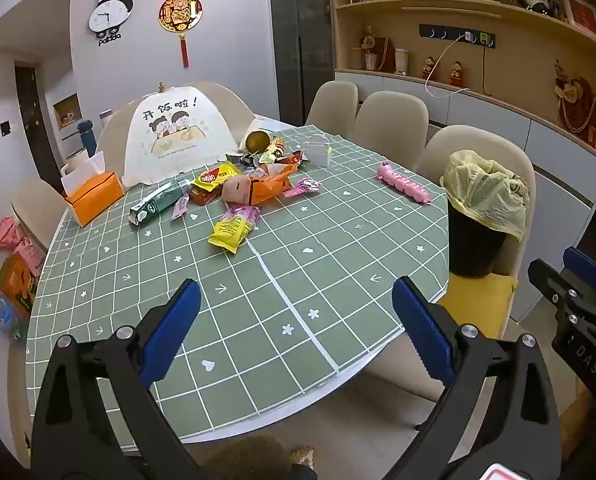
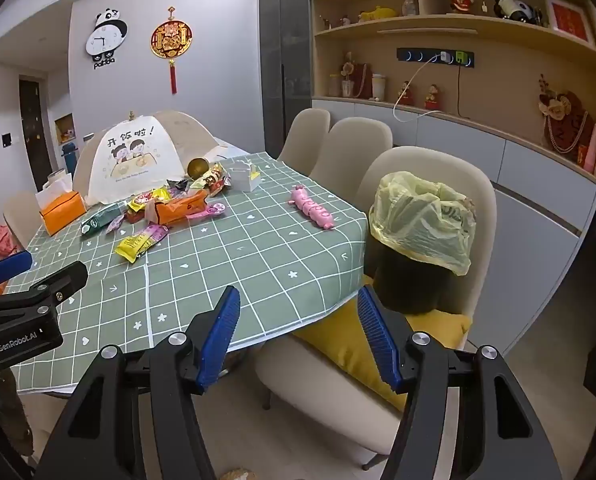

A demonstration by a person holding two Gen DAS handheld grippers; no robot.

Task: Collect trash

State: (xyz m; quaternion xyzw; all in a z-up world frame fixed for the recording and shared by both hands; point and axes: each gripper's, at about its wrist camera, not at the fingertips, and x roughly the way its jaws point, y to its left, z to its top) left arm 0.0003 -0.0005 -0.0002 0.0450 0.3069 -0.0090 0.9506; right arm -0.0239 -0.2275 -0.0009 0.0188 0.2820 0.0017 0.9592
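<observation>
- Left gripper point(image 1: 296, 330) nearest, spread wide, nothing between its blue pads, above the near edge of the counter point(image 1: 337, 280).
- Right gripper point(image 2: 298, 340) likewise agape and empty — over a yellow cushion point(image 2: 337, 344).
- Trash wrappers point(image 1: 238, 188) heaped mid-counter, well apart from both.
- Bagged bin point(image 2: 421, 240) on the chair just beside the counter.

Bare near half of worktop point(image 1: 298, 300), open to reach; wrapper pile point(image 1: 238, 188) crowding the far middle, food cover point(image 1: 178, 136) behind, lined bin point(image 2: 421, 236) on chair at right edge
</observation>
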